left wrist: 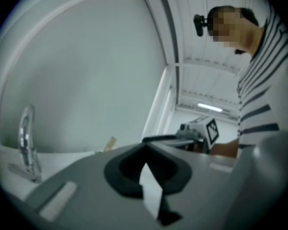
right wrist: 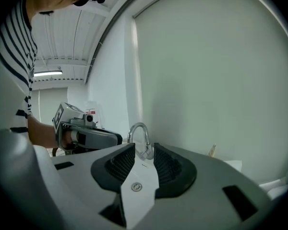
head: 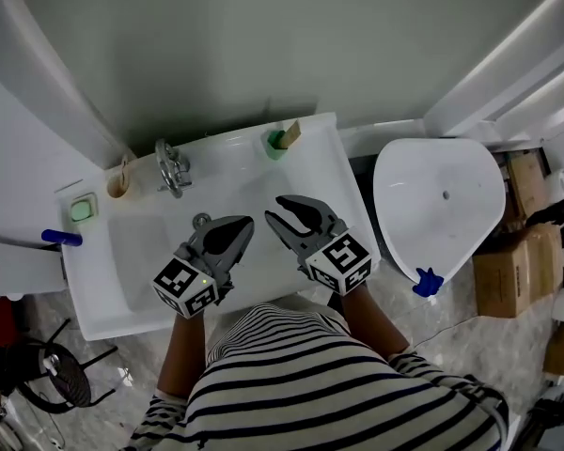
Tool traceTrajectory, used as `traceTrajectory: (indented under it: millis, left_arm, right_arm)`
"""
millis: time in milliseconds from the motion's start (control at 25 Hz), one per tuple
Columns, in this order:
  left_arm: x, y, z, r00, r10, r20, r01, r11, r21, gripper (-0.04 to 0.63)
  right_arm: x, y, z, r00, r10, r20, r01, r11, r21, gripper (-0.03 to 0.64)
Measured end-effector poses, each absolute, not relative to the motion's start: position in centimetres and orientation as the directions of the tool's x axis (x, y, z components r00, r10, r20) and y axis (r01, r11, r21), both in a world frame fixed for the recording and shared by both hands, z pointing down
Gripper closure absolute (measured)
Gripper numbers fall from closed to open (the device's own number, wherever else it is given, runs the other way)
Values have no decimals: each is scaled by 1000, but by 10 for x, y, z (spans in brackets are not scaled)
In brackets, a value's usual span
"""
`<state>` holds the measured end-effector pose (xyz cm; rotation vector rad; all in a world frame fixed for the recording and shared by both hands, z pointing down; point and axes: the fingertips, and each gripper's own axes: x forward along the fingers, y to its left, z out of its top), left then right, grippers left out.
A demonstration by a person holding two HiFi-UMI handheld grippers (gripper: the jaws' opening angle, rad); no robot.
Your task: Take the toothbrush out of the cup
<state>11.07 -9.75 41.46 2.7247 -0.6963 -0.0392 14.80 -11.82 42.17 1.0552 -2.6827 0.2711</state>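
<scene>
Two claws we hold over the sink [head: 263, 181] | our left gripper [head: 245, 222] pinched together, empty | our right gripper [head: 274, 207] apart, nothing inside | far back: toothbrush [head: 291, 134] leans in green cup [head: 275, 144] on the sink's back edge

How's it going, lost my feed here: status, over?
Left gripper shut, right gripper open, both empty. Toothbrush in green cup at back of sink. Nothing in the way.

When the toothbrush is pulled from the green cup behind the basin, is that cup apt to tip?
Possibly. The cup looks small and probably light, standing on the narrow back rim of the sink. The toothbrush leans on its lip, so a slanted pull might drag or tip it; a pull along the handle seems safer.
</scene>
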Motion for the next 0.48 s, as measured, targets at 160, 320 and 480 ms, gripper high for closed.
traceTrajectory:
  millis: [160, 320, 480]
  left_arm:
    - [157, -112, 419, 866, -496, 63, -488, -811, 323, 588]
    - [189, -127, 421, 843, -534, 73, -528, -791, 310, 588]
    - [212, -137, 424, 822, -562, 92, -560, -768, 311, 588]
  right_arm:
    - [190, -133, 429, -730, -613, 303, -662, 744, -90, 502]
    - [220, -148, 430, -748, -595, 294, -643, 760, -96, 499]
    - [241, -156, 434, -766, -573, 291, -622, 774, -115, 499]
